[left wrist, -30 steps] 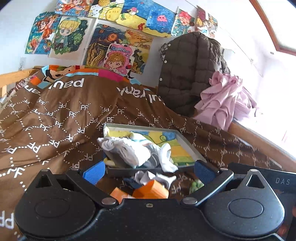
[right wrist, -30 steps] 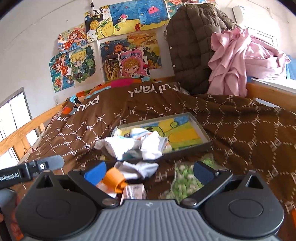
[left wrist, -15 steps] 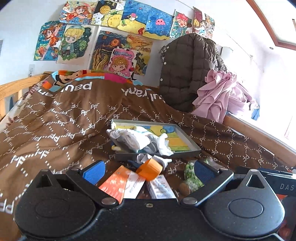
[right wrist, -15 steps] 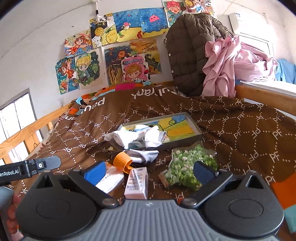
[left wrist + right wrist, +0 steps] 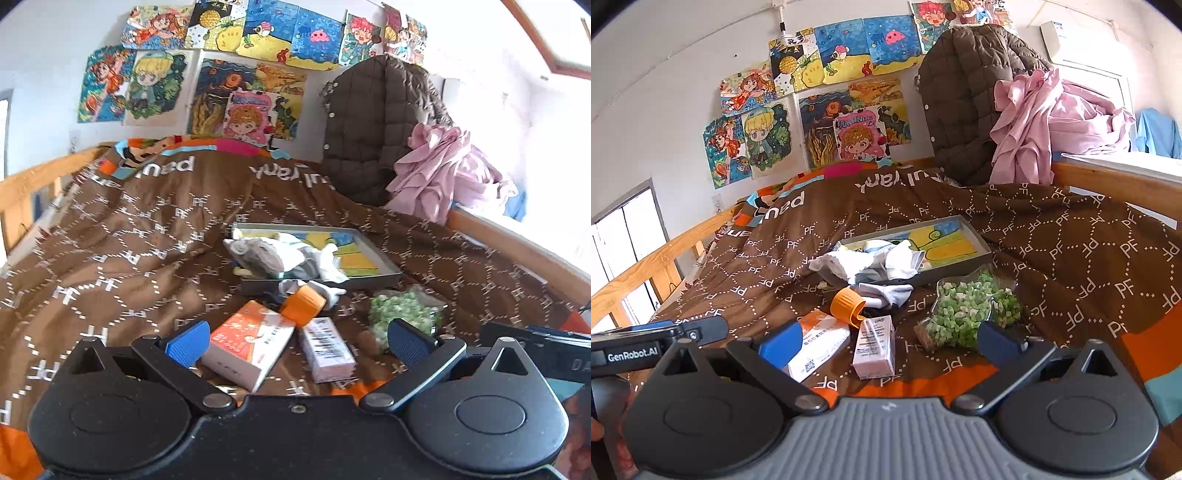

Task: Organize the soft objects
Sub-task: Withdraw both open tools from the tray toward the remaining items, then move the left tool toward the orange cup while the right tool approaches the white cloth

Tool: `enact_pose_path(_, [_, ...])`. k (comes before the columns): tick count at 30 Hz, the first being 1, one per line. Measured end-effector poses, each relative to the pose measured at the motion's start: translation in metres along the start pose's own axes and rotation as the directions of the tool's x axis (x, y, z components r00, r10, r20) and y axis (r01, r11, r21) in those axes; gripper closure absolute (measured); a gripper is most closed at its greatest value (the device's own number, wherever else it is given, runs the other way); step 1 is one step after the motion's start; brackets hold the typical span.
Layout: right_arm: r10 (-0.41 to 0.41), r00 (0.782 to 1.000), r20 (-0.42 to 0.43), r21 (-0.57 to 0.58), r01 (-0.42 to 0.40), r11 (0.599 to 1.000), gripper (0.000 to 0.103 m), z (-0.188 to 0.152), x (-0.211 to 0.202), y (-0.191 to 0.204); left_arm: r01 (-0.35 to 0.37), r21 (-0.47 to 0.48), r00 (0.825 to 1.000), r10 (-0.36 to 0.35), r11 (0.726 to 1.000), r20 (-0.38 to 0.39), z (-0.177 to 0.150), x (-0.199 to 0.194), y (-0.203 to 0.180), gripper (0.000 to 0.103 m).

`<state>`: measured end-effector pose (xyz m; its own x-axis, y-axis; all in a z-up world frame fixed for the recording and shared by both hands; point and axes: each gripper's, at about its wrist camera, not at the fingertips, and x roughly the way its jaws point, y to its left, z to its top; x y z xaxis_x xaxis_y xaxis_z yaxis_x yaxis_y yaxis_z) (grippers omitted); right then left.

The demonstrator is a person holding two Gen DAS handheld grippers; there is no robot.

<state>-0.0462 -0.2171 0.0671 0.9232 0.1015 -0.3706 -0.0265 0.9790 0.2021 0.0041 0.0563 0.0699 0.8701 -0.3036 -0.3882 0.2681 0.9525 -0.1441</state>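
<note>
Largest in view: a bed (image 5: 635,273) with a wooden rail, spread with a brown quilt (image 5: 140,251) printed with white "PF" marks. Behind, on the wall, a patch of bright cartoon drawings (image 5: 827,107); beside them a brown quilted coat (image 5: 964,99) hung upright, with a bundle of pink cloth (image 5: 1049,122) draped just to its right. On the quilt near the middle, a shallow grey tray (image 5: 384,267) with a yellow and blue picture for its floor. Heaped over the tray's left end and spilling across its near rim, a pile of white and grey socks (image 5: 280,254); one more white sock (image 5: 886,293) outside, on the quilt, touching the tray's near wall. In front of that sock, an orange cap (image 5: 846,304) lying on its side, partly covering it in the left wrist view. Right of the cap, a clear bag of green pieces (image 5: 964,314), close to the tray's near right corner. Nearer still, an orange and white box (image 5: 251,345) and a small pink carton (image 5: 327,349) side by side, apart from the socks and between them and both cameras. Left gripper (image 5: 295,339) low over the quilt, fingers (image 5: 186,338) spread wide, nothing between them. Right gripper (image 5: 888,339) likewise, fingers (image 5: 995,341) wide apart and empty, with the left tool's black body at its left edge.
</note>
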Motion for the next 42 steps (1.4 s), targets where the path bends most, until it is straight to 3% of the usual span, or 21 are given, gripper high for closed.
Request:
enact_pose_path(6, [-0.002, 0.999, -0.045, 0.025, 0.003, 1.0, 0.0, 0.01, 0.003, 0.003, -0.058, 0.03, 0.998, 0.058, 0.998, -0.013, 0.006, -0.006, -0.005, 0.001])
enact_pose_path(12, [0.049, 0.995, -0.091, 0.004, -0.048, 0.999, 0.0, 0.019, 0.019, 0.006, -0.07, 0.054, 0.995, 0.074, 0.996, -0.063, 0.019, 0.006, -0.004, 0.001])
enact_pose_path(21, [-0.013, 0.989, -0.147, -0.083, 0.001, 0.997, 0.0, 0.014, 0.067, -0.008, 0.006, 0.203, 0.994, 0.016, 0.979, -0.11, 0.035, 0.063, 0.003, 0.001])
enact_pose_path(28, [-0.034, 0.988, -0.151, -0.146, 0.012, 0.989, 0.0, 0.016, 0.108, -0.016, 0.051, 0.186, 0.991, -0.026, 0.981, -0.135, 0.019, 0.108, 0.012, 0.001])
enact_pose_path(34, [-0.07, 0.993, -0.093, -0.122, 0.058, 0.991, 0.0, 0.026, 0.149, -0.019, 0.063, 0.213, 0.995, -0.043, 0.975, -0.094, 0.014, 0.14, 0.009, 0.001])
enact_pose_path(37, [-0.056, 0.996, -0.062, -0.115, 0.049, 0.992, 0.0, 0.033, 0.167, -0.024, 0.054, 0.257, 0.997, -0.036, 0.965, -0.074, 0.012, 0.163, -0.003, 0.001])
enact_pose_path(42, [-0.015, 0.998, -0.066, -0.093, 0.008, 0.996, 0.001, 0.04, 0.201, -0.032, 0.075, 0.386, 0.997, -0.056, 0.919, -0.058, 0.002, 0.189, -0.02, 0.001])
